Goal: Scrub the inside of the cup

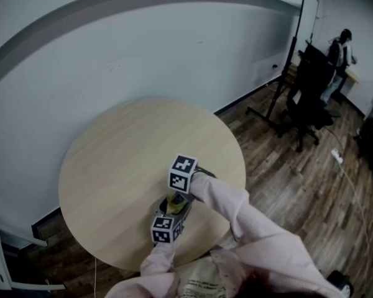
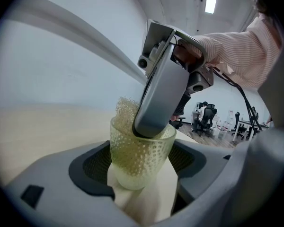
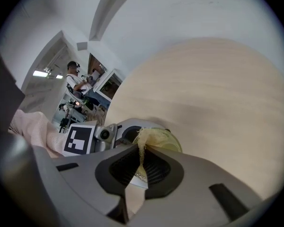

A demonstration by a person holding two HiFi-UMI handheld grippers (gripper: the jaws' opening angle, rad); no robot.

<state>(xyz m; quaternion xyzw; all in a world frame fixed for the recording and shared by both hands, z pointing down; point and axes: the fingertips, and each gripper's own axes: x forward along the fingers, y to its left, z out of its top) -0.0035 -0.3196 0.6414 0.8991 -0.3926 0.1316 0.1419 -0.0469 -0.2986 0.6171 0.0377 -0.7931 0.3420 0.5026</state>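
Note:
A dimpled, yellowish clear cup (image 2: 141,157) stands upright between the pads of my left gripper (image 2: 141,167), which is shut on its sides. My right gripper (image 2: 154,117) reaches down into the cup's mouth from above. A yellow mesh sponge (image 2: 125,109) sticks out past the rim beside it. In the right gripper view my right gripper (image 3: 141,161) is shut on the thin sponge (image 3: 142,145), with the cup (image 3: 166,142) just beyond. In the head view both grippers meet over the cup (image 1: 176,202) near the table's front edge, the left gripper (image 1: 166,223) below the right gripper (image 1: 185,182).
The round wooden table (image 1: 118,160) stands by a pale wall. On the wood floor at the right are a black office chair (image 1: 308,104), a stand and a white power strip (image 1: 337,157). A person (image 1: 342,49) stands at the far back right.

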